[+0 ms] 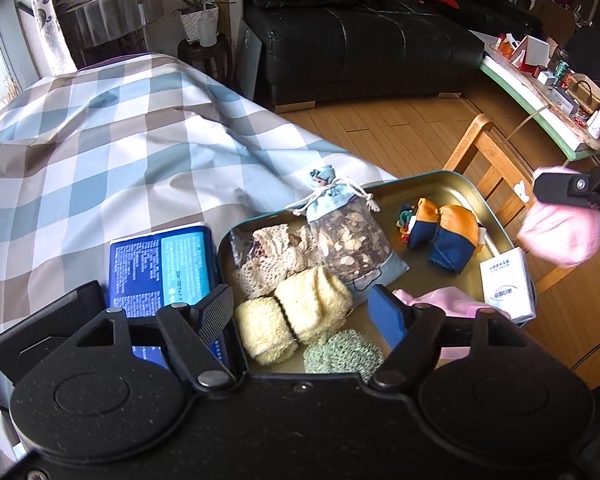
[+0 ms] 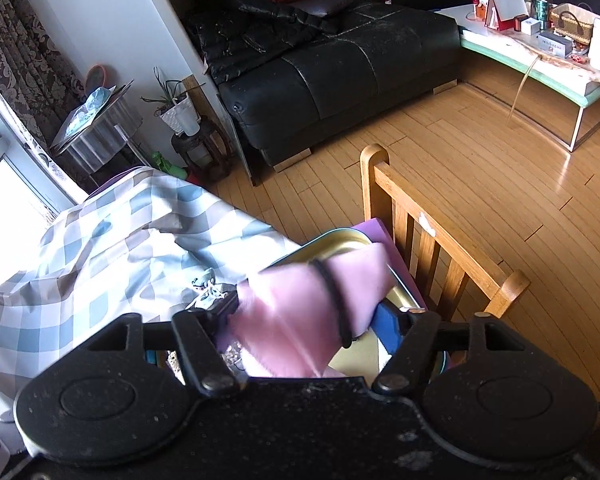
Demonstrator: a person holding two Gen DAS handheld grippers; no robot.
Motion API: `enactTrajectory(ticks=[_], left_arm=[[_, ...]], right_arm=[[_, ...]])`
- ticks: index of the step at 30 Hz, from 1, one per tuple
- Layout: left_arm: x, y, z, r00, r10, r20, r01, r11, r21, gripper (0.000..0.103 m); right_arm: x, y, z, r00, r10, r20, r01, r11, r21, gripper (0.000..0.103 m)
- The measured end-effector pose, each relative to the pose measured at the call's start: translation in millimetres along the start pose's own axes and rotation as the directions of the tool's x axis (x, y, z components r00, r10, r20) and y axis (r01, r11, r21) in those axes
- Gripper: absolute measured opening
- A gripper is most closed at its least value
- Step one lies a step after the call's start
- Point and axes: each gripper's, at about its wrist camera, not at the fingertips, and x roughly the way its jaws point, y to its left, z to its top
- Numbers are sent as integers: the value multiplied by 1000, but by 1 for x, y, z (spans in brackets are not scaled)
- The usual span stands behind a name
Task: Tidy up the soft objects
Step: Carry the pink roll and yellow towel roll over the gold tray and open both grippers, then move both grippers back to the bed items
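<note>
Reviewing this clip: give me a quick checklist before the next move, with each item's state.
1. Right gripper has the pink cloth between its fingers: ok; whether the pads press on it: cannot tell.
2. Left gripper empty, jaws apart over the tin: ok.
3. Free space in the tin for the cloth: ok, bare floor near the white box.
4. Yellow rolls and green knit settled inside the tin: ok.
5. Black band secure around the cloth: cannot tell, the picture is blurred.
6. Tin fully supported: cannot tell; its far side reaches past the checked cover.
</note>
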Motion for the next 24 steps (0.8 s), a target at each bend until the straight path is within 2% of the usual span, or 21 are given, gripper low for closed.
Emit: enactTrajectory(ticks=[16, 24], left_arm=[[-6, 6, -14, 1000, 5, -13, -5, 1000, -11, 70], [-14, 24, -31, 999, 24, -30, -25, 998, -52, 70]], right_arm=[[0, 1, -2, 1000, -23, 6, 24, 1000, -17, 70], [-1, 5, -3, 999, -34, 7, 34, 999, -37, 72]])
